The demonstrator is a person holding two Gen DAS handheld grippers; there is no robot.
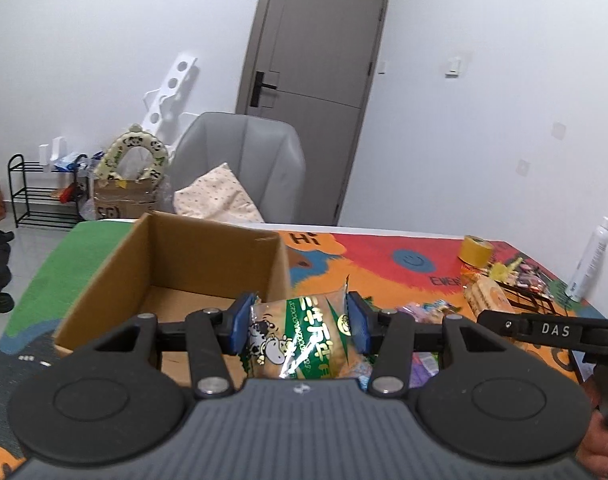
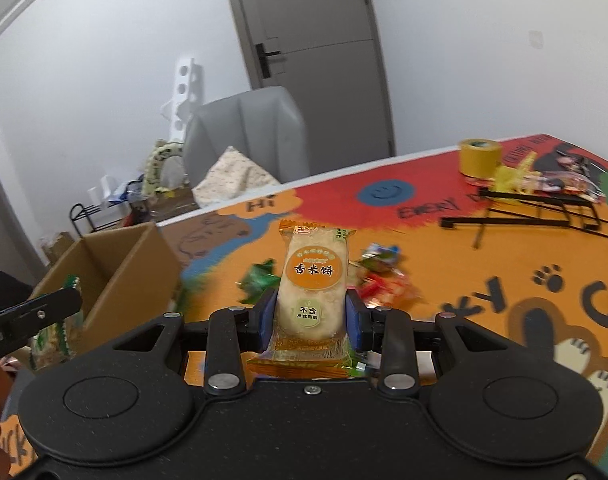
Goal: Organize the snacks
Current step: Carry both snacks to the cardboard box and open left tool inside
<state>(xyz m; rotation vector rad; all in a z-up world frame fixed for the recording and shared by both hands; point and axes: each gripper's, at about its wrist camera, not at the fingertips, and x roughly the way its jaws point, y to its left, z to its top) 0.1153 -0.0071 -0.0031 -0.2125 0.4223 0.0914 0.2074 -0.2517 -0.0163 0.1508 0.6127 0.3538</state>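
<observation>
My left gripper is shut on a green cracker packet with a cow print, held just right of the open cardboard box. My right gripper is shut on an orange rice-cake packet, held above the colourful table mat. The box also shows in the right wrist view, to the left, with the left gripper's arm and green packet beside it. Several small wrapped snacks lie on the mat behind the rice cake.
A yellow tape roll, a black wire rack and more snacks sit at the table's far right. A white bottle stands near the right edge. A grey chair with a cushion stands behind the table.
</observation>
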